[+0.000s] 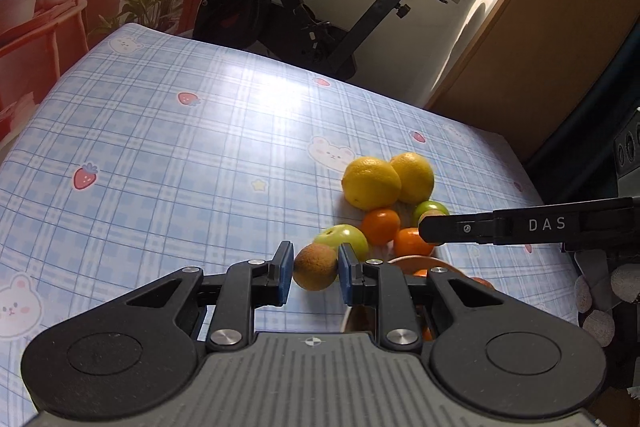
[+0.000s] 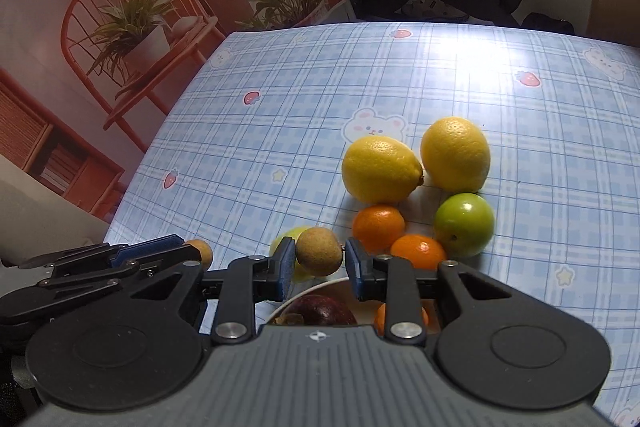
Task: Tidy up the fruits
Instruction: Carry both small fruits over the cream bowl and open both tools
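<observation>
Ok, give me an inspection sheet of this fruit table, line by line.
Surface: plaid tablecloth, glare patch.
Job's things: two lemons, two loose oranges, two green fruits; bowl holding a dark fruit and something orange.
Clutter: nothing seen.
Grippers: left gripper shut on first brown fruit; right gripper shut on second brown fruit.
Cables: nothing seen.
Surroundings: exercise bike, plant backdrop.

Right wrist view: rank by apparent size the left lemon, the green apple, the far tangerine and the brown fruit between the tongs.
1. Left lemon
2. Green apple
3. Far tangerine and brown fruit: look alike, and the brown fruit sits nearer the camera, so unranked.
</observation>
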A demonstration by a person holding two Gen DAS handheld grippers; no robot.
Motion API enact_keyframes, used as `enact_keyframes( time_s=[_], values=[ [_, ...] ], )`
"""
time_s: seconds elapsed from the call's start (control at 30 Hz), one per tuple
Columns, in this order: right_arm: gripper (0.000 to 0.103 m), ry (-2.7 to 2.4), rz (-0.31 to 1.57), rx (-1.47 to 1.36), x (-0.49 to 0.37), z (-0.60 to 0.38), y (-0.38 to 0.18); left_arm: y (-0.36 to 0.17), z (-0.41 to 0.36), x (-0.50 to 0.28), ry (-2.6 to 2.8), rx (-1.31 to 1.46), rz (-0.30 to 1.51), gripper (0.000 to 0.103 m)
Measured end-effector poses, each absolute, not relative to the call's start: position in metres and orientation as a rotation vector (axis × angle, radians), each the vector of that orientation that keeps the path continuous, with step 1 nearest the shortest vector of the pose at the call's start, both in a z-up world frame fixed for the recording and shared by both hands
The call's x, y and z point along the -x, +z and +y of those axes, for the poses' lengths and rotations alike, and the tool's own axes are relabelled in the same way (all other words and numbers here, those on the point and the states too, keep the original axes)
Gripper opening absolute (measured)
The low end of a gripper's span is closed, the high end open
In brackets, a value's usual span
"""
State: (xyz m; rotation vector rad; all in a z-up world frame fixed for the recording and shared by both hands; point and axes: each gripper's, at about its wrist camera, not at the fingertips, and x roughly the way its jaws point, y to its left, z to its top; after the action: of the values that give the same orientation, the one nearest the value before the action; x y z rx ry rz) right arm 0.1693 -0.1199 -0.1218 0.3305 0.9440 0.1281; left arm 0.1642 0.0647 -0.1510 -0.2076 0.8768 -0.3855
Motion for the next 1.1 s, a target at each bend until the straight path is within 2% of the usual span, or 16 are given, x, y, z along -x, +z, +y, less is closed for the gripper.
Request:
enact_keyframes(
  time_s=[0.2,0.47,0.8,1.1],
  values=[
    [0.030,0.102,0.913,-0.351,-0.120,-0.147,-0.109,-0.155,0.034,-0.129,-0.445,0.197,0.895,0.025],
    [0.030,0.097,0.959,-0.354,-0.065,-0.165,-0.126,-0.168,0.013,-0.102,-0.489,0.114,0.926,0.025],
    [0.030,0.066,1.037,-0.291,-0.060,-0.170,-0.163,-0.193,0.002,-0.113,-0.466,0.009,0.978,0.025],
    [0.030,0.081,1.034,-0.271,-0.066,-0.169,-0.169,-0.201,0.003,-0.122,-0.428,-0.026,0.988,0.025]
  ],
)
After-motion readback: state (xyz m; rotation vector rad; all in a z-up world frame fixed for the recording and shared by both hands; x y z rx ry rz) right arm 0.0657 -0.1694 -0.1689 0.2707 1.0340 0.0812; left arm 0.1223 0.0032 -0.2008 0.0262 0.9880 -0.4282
